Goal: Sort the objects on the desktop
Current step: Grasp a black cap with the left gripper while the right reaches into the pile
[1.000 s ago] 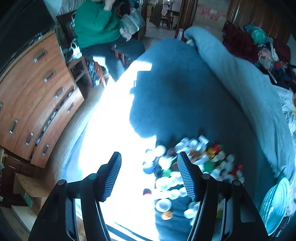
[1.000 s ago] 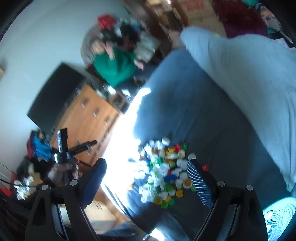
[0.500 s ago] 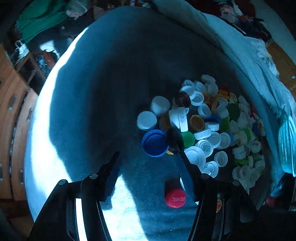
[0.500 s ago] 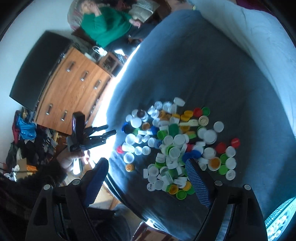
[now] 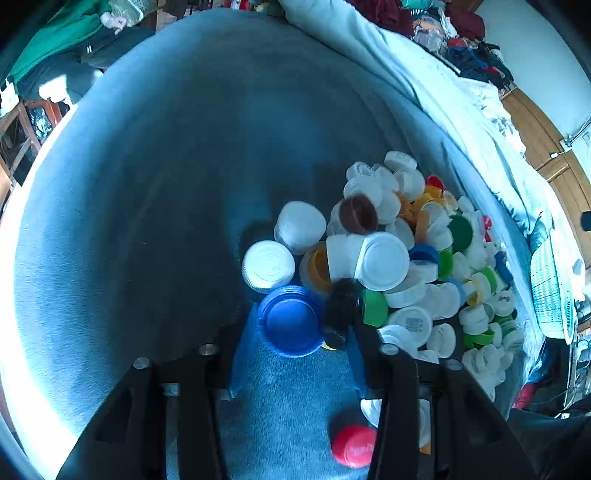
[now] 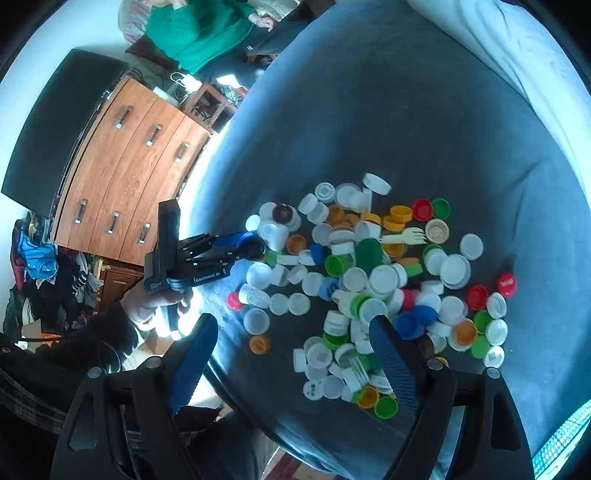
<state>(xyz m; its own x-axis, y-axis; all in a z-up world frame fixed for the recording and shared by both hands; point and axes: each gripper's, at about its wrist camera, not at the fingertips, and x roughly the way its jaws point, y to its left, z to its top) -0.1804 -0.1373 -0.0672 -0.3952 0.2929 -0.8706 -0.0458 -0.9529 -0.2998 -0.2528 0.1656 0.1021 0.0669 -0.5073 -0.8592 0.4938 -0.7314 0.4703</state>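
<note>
A heap of bottle caps, white, green, orange, red and blue, lies on a blue blanket. In the left wrist view my left gripper is open low over the heap's near edge, its fingers either side of a large blue cap. A dark cap lies by the right finger. A red cap lies near the camera. From the right wrist view the left gripper reaches into the heap's left side. My right gripper is open and empty above the heap's near edge.
A wooden dresser stands left of the bed. A person in green sits beyond it. A white plastic fork lies among the caps. A teal mesh basket sits at the right. A pale duvet lies along the far side.
My left gripper has dropped toward the heap and moved in until its fingers flank the blue cap. My right gripper has tilted down toward the caps and come a little closer.
</note>
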